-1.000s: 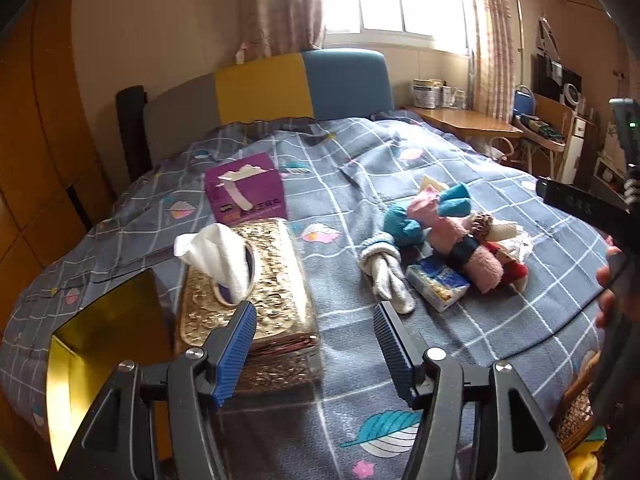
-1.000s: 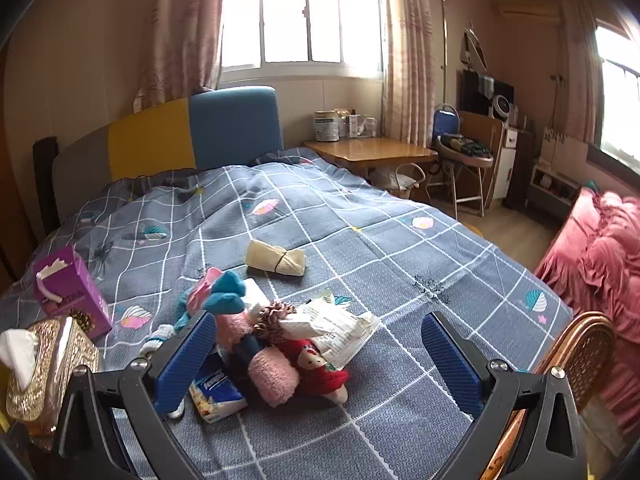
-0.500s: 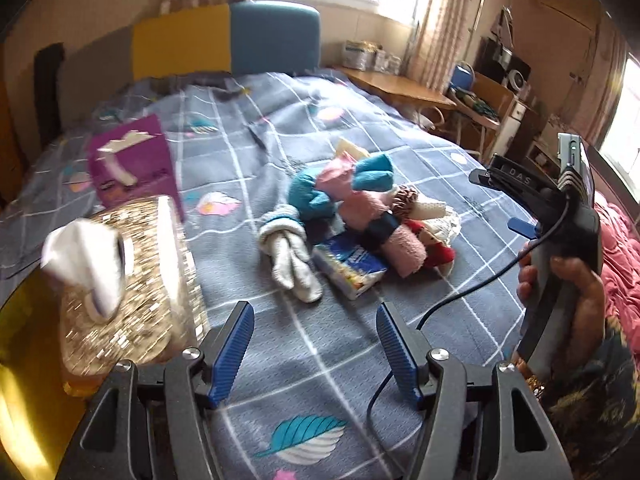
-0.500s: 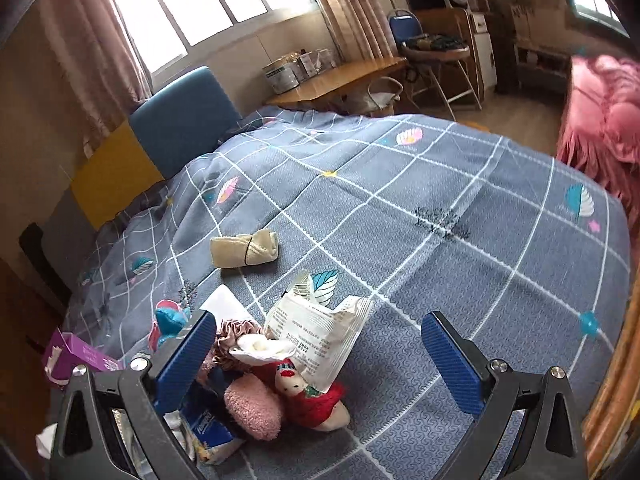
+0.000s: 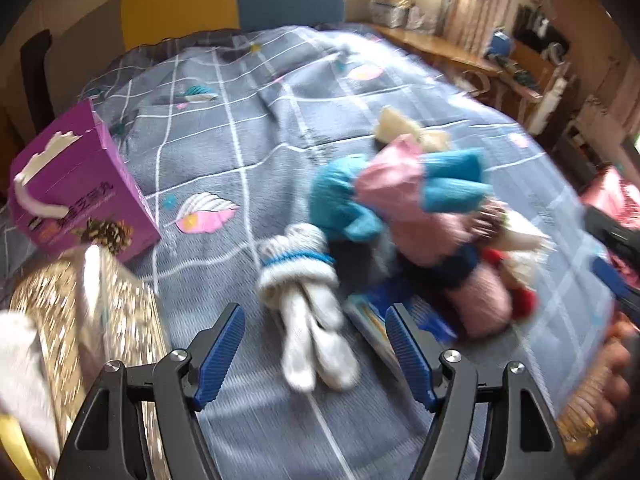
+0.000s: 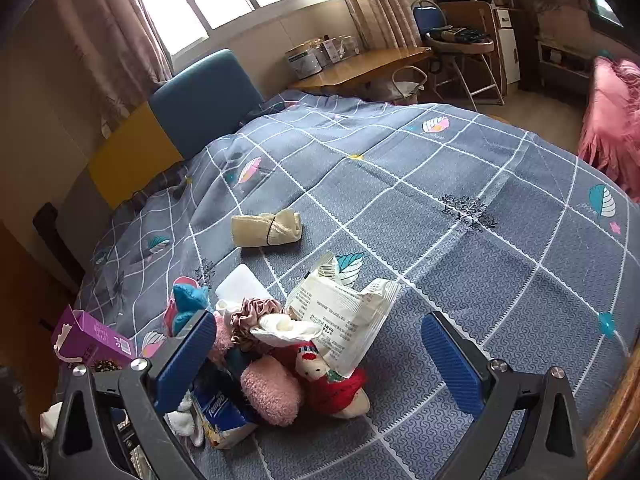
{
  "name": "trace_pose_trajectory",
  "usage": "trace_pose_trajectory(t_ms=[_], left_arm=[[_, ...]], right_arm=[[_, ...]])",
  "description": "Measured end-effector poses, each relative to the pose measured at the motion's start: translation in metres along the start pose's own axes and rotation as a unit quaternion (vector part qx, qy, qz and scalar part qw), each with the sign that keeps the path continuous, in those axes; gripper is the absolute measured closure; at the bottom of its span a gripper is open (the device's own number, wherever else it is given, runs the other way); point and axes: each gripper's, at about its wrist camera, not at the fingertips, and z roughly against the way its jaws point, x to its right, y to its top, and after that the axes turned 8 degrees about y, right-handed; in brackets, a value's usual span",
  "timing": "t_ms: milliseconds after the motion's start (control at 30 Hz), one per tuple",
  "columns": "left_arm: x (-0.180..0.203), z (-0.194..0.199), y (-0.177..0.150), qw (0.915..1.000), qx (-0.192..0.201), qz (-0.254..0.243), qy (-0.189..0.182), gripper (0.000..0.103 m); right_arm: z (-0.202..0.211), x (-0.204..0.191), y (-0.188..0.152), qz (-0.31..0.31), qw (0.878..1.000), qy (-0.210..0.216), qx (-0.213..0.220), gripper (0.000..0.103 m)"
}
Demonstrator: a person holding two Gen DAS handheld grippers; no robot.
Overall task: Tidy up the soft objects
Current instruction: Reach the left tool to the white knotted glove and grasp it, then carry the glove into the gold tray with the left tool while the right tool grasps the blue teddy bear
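A pile of soft things lies on the grey checked bedspread. In the left wrist view my left gripper is open and empty, with a rolled white sock pair lying between its fingers. Behind it sit a blue and pink sock bundle and a fuzzy pink roll. In the right wrist view my right gripper is open and empty above the pile: fuzzy pink roll, red plush doll, white packet, tissue pack. A beige rolled sock lies apart, farther up the bed.
A purple box and a gold tissue box stand at the left. A wooden desk, a chair and pink bedding lie beyond the bed. The yellow and blue headboard is at the far end.
My left gripper has swung right from the gold tissue box and moved in over the white socks. My right gripper has tilted down and closer to the pile.
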Motion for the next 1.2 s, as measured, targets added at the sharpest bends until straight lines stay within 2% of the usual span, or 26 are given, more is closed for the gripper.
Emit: trace_pose_trajectory(t_ms=[133,200,333,500,633,733,867,967,1067,1133,1200], left_arm=[[-0.002,-0.035,0.012,0.9994,-0.029,0.015,0.010,0.032],[-0.002,-0.050,0.013,0.9988,-0.043,0.014,0.019,0.048],[0.000,-0.057,0.007,0.9987,-0.046,0.011,0.021,0.064],[-0.009,-0.033,-0.006,0.9991,-0.033,0.026,-0.001,0.066],[-0.019,-0.013,-0.019,0.9992,-0.022,0.032,-0.011,0.067],[-0.024,0.016,-0.020,0.9993,0.005,0.033,-0.019,0.067],[-0.030,0.055,0.006,0.9982,0.045,0.027,-0.028,0.067],[-0.037,0.078,0.039,0.9966,0.070,0.024,-0.037,0.067],[-0.049,0.086,0.084,0.9948,0.086,0.028,-0.048,0.068],[-0.064,0.087,0.111,0.9940,0.101,0.036,-0.022,0.067],[-0.093,0.087,0.130,0.9921,0.104,0.069,-0.011,0.067]], right_arm=[[-0.003,-0.001,-0.001,0.002,1.000,0.004,-0.008,0.000],[-0.004,-0.003,-0.001,0.005,1.000,0.005,-0.011,0.000],[-0.009,-0.007,-0.003,0.015,1.000,0.009,-0.022,0.000],[-0.011,-0.016,-0.007,0.044,0.999,0.014,-0.030,0.001],[-0.019,-0.045,-0.005,0.122,0.991,0.033,-0.050,0.009],[-0.028,-0.079,0.002,0.210,0.974,0.055,-0.058,0.013],[-0.057,-0.117,0.005,0.315,0.942,0.071,-0.095,0.016],[-0.077,-0.137,0.000,0.377,0.915,0.075,-0.125,0.016],[-0.096,-0.158,-0.013,0.438,0.882,0.071,-0.157,0.016],[-0.110,-0.167,-0.021,0.471,0.863,0.057,-0.174,0.016],[-0.125,-0.172,-0.027,0.486,0.852,0.039,-0.188,0.015]])
